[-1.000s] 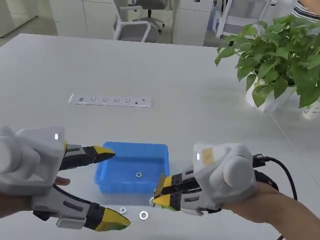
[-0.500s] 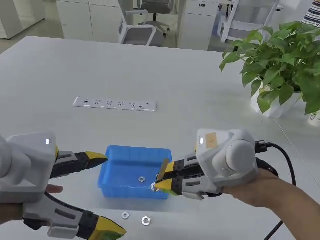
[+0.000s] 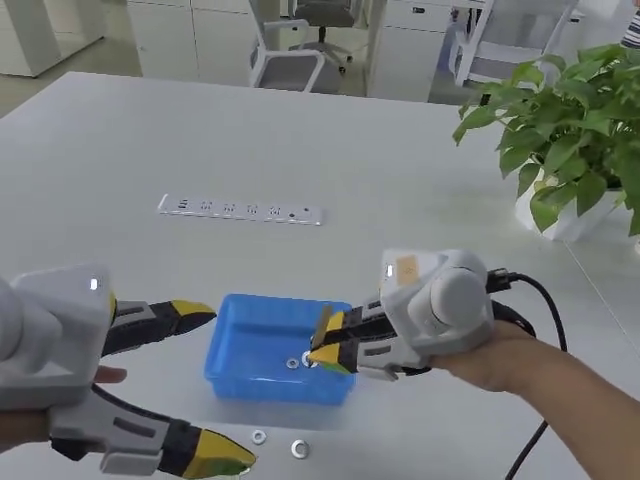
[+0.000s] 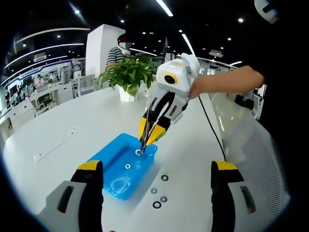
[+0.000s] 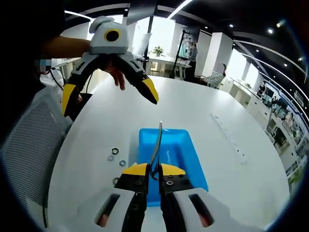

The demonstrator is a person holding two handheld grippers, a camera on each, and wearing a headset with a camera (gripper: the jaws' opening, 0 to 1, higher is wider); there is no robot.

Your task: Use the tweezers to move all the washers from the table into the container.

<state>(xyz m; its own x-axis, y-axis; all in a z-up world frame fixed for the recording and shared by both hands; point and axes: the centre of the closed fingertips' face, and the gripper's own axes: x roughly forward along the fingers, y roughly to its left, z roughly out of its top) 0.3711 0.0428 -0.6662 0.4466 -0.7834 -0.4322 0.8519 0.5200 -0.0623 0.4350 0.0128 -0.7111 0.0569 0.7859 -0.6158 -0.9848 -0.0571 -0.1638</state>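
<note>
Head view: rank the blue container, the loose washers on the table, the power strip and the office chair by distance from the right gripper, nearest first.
From the right gripper, which holds the tweezers:
1. Blue container, directly under its tips.
2. Loose washers, on the table on the person's side.
3. Power strip, farther out, to the left.
4. Office chair, beyond the table's far edge.

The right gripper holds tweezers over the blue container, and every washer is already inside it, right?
Not all. The right gripper does hold tweezers over the blue container, but several washers lie on the table beside it, as the left gripper view shows.
</note>
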